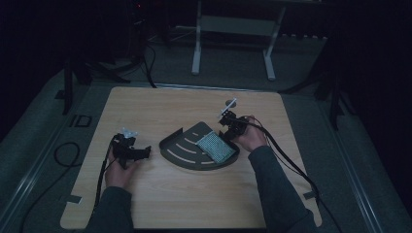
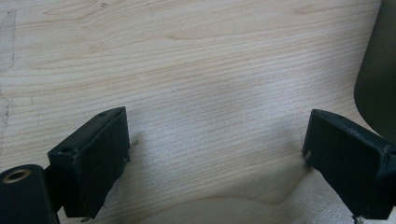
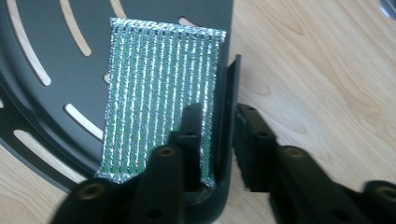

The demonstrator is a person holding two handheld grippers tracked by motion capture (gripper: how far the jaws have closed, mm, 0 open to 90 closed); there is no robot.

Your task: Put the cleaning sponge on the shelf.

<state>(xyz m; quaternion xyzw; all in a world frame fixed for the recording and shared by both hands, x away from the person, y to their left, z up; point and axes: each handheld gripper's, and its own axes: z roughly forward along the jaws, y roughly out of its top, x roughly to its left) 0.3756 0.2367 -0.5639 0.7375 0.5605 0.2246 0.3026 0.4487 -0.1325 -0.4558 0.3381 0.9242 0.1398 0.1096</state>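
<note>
A dark fan-shaped tray with curved slots lies in the middle of the wooden table. A green and silver mesh sponge rests on the tray's right side. My right gripper is at the tray's right rim. In the right gripper view its jaws straddle the tray's upright wall, one jaw inside against the sponge, the other outside, pinched shut on the wall. My left gripper rests on the table left of the tray, open with bare wood between its jaws. The tray's edge lies just beyond its right jaw.
A thin white stick-like object lies on the table behind the right gripper. Cables trail from both grippers off the table's sides. A white table frame stands on the dark floor beyond the far edge.
</note>
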